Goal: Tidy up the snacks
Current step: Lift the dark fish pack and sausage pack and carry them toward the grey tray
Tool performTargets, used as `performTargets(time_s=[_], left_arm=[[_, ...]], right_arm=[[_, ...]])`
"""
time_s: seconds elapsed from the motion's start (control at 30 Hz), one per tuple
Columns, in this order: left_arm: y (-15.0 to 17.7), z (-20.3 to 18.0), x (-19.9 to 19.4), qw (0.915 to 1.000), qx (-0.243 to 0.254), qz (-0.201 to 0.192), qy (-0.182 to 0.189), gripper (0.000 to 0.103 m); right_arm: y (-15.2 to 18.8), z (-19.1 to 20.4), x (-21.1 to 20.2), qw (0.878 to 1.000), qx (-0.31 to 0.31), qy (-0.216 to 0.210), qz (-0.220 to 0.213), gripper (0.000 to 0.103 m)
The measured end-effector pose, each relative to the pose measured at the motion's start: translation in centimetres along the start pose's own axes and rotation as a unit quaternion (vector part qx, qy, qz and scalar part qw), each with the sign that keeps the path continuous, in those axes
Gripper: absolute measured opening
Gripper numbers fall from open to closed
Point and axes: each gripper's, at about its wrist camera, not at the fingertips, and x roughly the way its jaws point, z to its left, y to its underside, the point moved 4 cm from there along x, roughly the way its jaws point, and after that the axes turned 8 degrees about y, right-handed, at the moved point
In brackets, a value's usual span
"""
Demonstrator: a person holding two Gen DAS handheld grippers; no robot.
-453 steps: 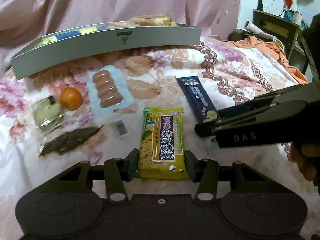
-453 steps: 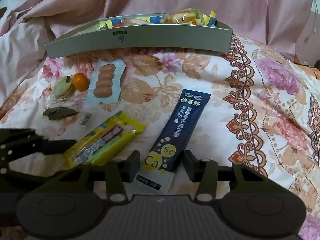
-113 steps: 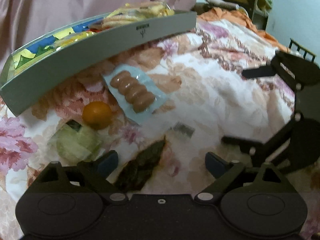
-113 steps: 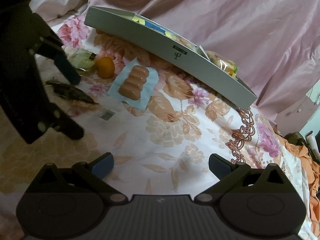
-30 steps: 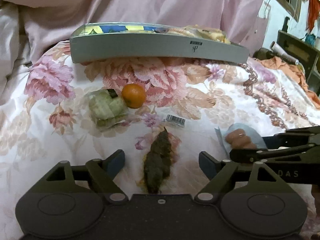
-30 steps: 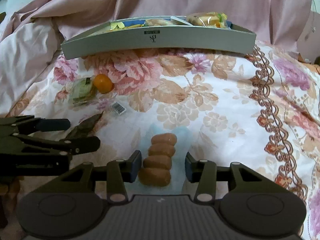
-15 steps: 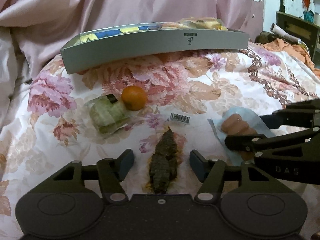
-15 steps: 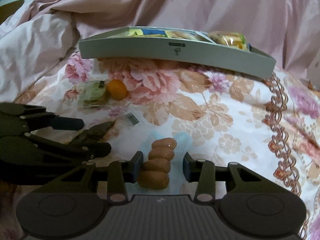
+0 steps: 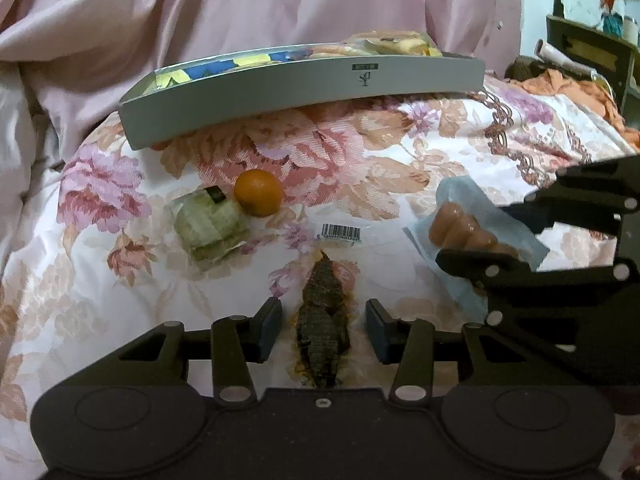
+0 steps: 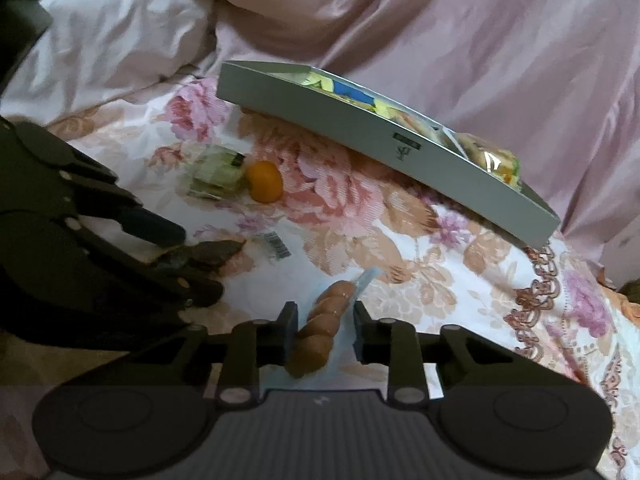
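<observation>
Between its fingers, right gripper (image 10: 322, 334) clamps sausage pack (image 10: 320, 332). Left gripper (image 9: 322, 330), jaws apart, straddles dark snack packet (image 9: 322, 332); tray (image 9: 304, 92) at 12 o'clock.

Left gripper (image 9: 322, 326): low over the bedding, level, jaws partly open with a clear gap on each side of what lies between them, no contact visible. Its blue pads (image 9: 269, 328) sit parallel. Right gripper (image 10: 324, 334): rolled, raised off the surface, jaws clamped onto a pack from both sides; pads (image 10: 289, 334) press the wrapper. In the left wrist view the right gripper (image 9: 490, 236) sits just right of the left one, fingers pointing left.
</observation>
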Motion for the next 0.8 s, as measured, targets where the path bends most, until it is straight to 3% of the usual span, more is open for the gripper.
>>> performTargets(time_s=[0.2, 0.5, 0.8], left_arm=[[-0.1, 0.4, 0.1, 1.0000, -0.008, -0.003, 0.005, 0.048], [0.0, 0.3, 0.1, 1.0000, -0.001, -0.002, 0.004, 0.050], [-0.1, 0.3, 0.4, 0.9993, 0.032, 0.013, 0.011, 0.063]], right_arm=[[-0.1, 0.5, -0.3, 1.000, 0.004, -0.027, -0.005, 0.024], [0.6, -0.4, 1.1, 0.995, 0.069, -0.058, 0.044, 0.022], [0.4, -1.0, 1.0, 0.994, 0.089, -0.060, 0.036, 0.021]])
